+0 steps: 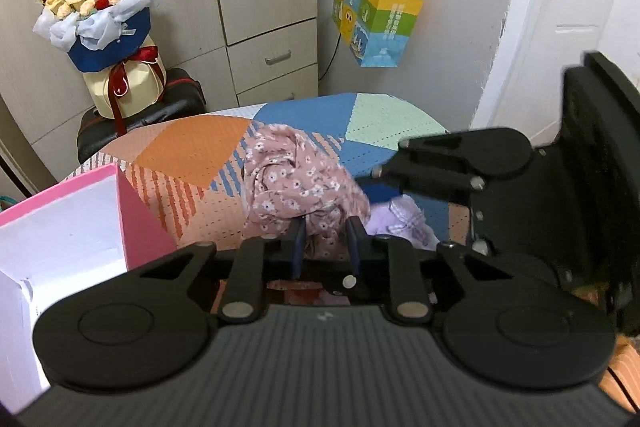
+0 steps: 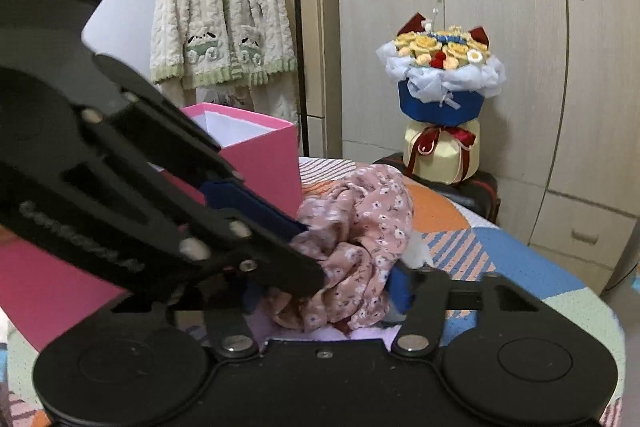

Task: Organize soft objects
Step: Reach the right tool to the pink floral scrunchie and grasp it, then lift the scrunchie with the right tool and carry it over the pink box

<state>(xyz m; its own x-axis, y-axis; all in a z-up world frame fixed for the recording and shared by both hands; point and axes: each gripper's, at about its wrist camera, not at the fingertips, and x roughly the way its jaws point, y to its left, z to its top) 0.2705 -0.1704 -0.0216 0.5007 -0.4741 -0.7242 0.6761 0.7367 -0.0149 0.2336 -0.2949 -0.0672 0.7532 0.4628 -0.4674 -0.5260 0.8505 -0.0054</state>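
A crumpled pink floral cloth (image 1: 296,183) lies on the patterned table (image 1: 192,147); it also shows in the right wrist view (image 2: 360,223). My left gripper (image 1: 326,243) has its blue pads closed on the cloth's near edge. My right gripper (image 2: 326,291) straddles the same cloth, its jaws apart and cloth bunched between them; in the left wrist view its body (image 1: 460,159) reaches in from the right. A lilac cloth (image 1: 404,223) lies under the pink one. An open pink box (image 1: 80,211) with a white inside stands at the left, also in the right wrist view (image 2: 256,147).
A flower bouquet (image 1: 100,23) stands on a black case (image 1: 140,119) behind the table, before beige cabinets. A colourful paper bag (image 1: 376,15) hangs on the wall. A white door (image 1: 568,7) is at the right. A fluffy cream cardigan (image 2: 224,23) hangs behind the box.
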